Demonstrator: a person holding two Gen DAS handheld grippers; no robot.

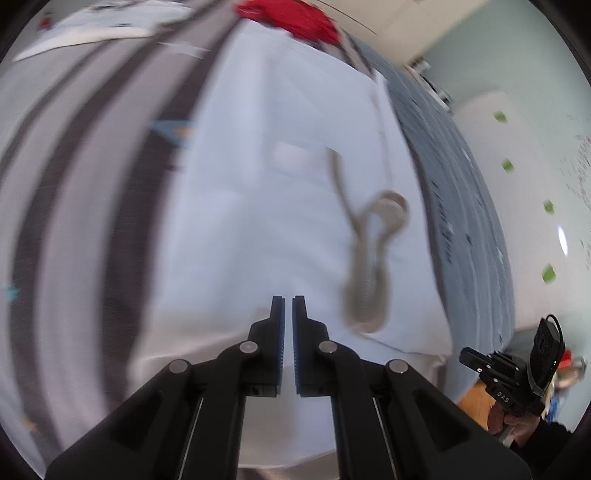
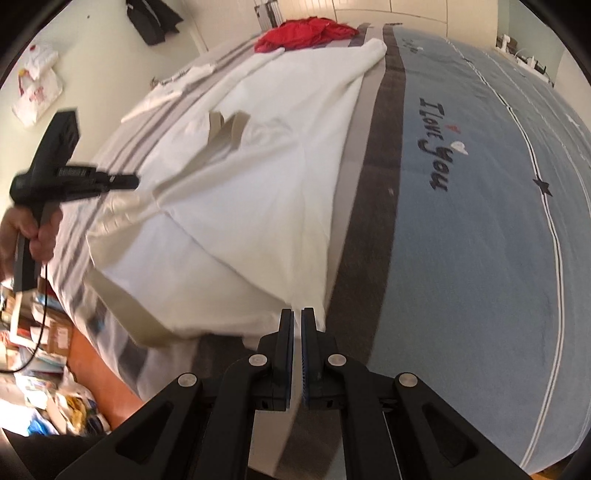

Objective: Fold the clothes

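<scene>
With the white garment (image 2: 258, 177) spread flat along the bed (image 2: 461, 240), both the left gripper (image 1: 288, 301) and right gripper (image 2: 297, 314) are closed and empty, seemingly between folds; next, each must open and pinch an edge.

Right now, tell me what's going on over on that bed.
A person is folding clothes with a handheld gripper in each hand. A white garment with beige trim lies spread on the striped bedspread, partly creased. The left gripper and the right gripper are both shut and hold nothing, poised over the garment's near edge. A red garment waits at the far end.
</scene>
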